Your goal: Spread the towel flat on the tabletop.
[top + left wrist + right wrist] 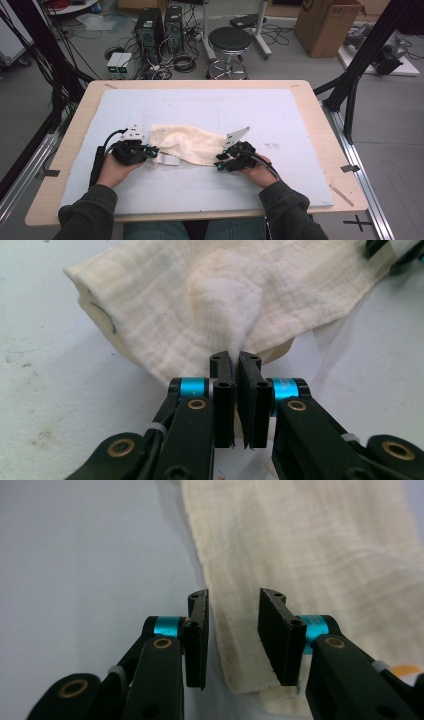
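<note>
Cream muslin cloth lies rumpled mid-table on the white foam board. Left gripper is pinching a fold of it tight; right gripper has jaws apart, straddling the cloth's edge.

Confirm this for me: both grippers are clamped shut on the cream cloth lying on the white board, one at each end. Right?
Not quite. The left gripper is clamped on the cream cloth, but the right gripper is not: the right gripper view shows its jaws apart, the cloth's edge lying loose between them. The rest holds.
</note>
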Available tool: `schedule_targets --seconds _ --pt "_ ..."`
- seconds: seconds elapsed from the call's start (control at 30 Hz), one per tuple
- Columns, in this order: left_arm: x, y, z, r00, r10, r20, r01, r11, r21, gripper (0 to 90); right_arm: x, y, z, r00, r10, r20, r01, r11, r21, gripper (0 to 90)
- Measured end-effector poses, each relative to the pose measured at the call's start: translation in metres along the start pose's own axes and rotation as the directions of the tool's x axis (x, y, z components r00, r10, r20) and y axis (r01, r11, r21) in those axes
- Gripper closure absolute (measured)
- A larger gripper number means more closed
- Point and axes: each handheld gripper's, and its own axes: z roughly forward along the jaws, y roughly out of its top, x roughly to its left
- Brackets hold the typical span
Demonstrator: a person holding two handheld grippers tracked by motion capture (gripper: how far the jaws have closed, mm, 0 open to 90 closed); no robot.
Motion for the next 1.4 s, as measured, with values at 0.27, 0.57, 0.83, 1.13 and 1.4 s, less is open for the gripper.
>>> schedule_targets --seconds 0.27,0.57,0.83,1.13,1.4 --pt "0.0 0.0 -0.008 0.9997 -0.015 0.018 0.016 0.9988 -0.045 84.8 -0.004 0.0 -0.007 0.9994 0.021 0.028 -0.02 0.999 -0.025 85.2" --pt "-0.006 0.002 -0.021 0.9996 -0.006 0.029 0.008 0.9969 -0.079 84.8 -0.003 0.015 -0.041 0.9988 0.048 0.01 -0.046 0.989 -0.141 85.6" --pt "-0.033 -0.007 -0.048 0.9968 0.067 0.043 -0.063 0.9945 -0.084 84.8 0.03 0.015 -0.06 0.9997 -0.001 -0.024 -0.003 0.986 -0.166 85.5" --pt "-0.076 -0.04 -0.071 0.9864 0.121 0.111 -0.113 0.9906 -0.077 84.5 0.085 -0.004 -0.058 0.9931 -0.032 -0.113 0.015 0.989 -0.147 85.4" --pt "-0.078 -0.037 -0.079 0.9811 0.123 0.149 -0.106 0.9879 -0.113 61.9 0.089 -0.002 -0.064 0.9925 -0.027 -0.119 0.005 0.984 -0.178 69.8"
